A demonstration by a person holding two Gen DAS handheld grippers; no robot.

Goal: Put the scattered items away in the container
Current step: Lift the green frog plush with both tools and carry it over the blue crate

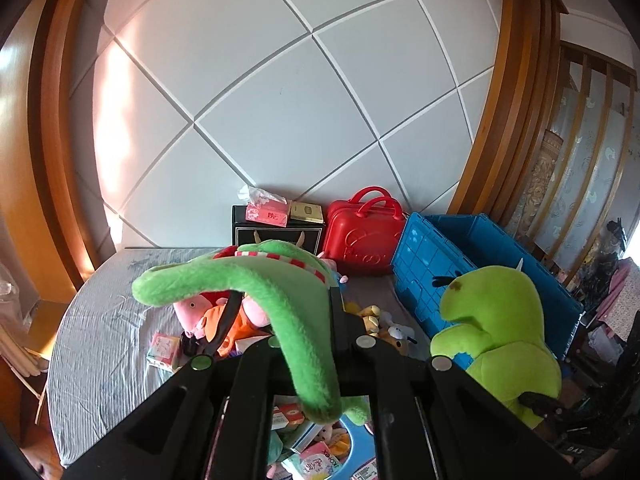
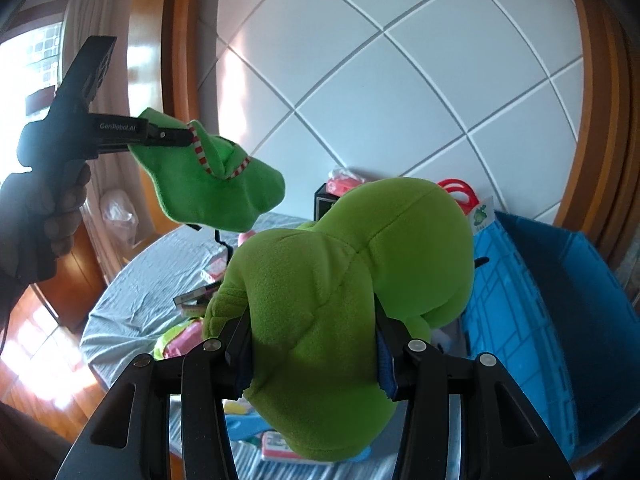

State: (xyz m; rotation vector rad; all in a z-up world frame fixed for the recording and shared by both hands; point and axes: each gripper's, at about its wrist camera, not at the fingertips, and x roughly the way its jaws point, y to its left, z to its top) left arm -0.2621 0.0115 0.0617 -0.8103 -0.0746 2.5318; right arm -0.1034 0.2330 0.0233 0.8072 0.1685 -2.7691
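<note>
1. Right gripper (image 2: 312, 354) is clamped round the belly of a lime-green plush dinosaur (image 2: 352, 280), lifted off the bed, probably so it can swing across to the crate.
2. Left gripper (image 1: 280, 308) is pinched on a darker green plush toy (image 1: 280, 292) with a red-and-white striped collar, which droops limp over the fingers.
3. Blue plastic crate (image 1: 500, 264) waits open at the right, its near wall just beside the dinosaur.
4. Below, more plush toys and packets lie scattered on the grey bed (image 1: 104, 340).
</note>
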